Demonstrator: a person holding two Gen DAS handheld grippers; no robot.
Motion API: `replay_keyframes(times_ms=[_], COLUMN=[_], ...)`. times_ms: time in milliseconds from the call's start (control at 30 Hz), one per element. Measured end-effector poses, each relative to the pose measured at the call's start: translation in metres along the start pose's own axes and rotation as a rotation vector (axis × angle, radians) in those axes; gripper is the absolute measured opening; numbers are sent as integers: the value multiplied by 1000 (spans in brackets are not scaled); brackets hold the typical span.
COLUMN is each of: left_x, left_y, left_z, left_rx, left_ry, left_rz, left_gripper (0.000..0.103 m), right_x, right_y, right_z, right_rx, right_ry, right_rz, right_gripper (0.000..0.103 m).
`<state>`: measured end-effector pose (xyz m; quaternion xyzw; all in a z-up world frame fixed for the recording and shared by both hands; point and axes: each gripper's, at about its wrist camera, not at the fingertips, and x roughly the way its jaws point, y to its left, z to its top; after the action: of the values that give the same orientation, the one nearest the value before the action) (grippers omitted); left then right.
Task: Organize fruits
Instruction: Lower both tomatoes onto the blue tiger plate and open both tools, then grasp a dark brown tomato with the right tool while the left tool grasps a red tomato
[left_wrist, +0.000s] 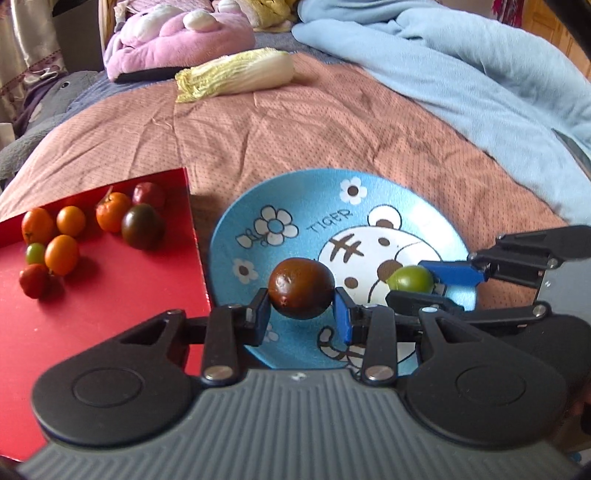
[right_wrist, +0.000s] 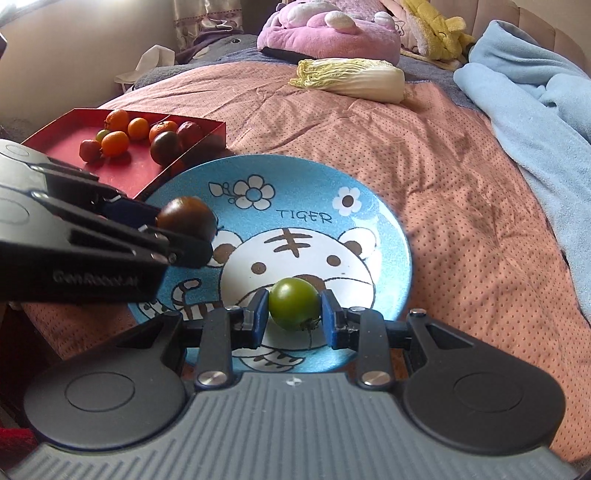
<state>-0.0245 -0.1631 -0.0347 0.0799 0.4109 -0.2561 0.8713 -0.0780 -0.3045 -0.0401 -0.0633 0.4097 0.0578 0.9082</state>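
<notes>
A bed under a salmon dotted quilt (left_wrist: 295, 122) carries, left to right, a red box (left_wrist: 110, 295) of small fruits, a blue tiger plate (left_wrist: 288, 195) and a pale blue blanket (left_wrist: 461, 62). Over the plate, the left claw (left_wrist: 301, 306) grips a dark brown tomato (left_wrist: 301, 288) and the right claw (right_wrist: 293, 314) grips a green tomato (right_wrist: 293, 303). Only the right wrist view shows the box's raised walls, a crumpled tissue (right_wrist: 147, 62) and a yellow plush (right_wrist: 436, 26).

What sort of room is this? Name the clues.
Most likely a bedroom: the work surface is a quilted bedspread, with a rumpled blue blanket and pink plush toy behind.
</notes>
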Motion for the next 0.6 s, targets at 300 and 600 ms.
replay_keyframes(times_ms=[300, 600], left_x=[1, -24], left_y=[0, 11], left_z=[0, 9], left_rx=[0, -14], left_ry=[-10, -74], left_rz=[14, 21], left_gripper=[47, 57], right_x=[-7, -24], right_y=[-4, -6], right_z=[3, 14], right_rx=[6, 29], right_ry=[-34, -93], right_rz=[-15, -29], right_gripper=[41, 65])
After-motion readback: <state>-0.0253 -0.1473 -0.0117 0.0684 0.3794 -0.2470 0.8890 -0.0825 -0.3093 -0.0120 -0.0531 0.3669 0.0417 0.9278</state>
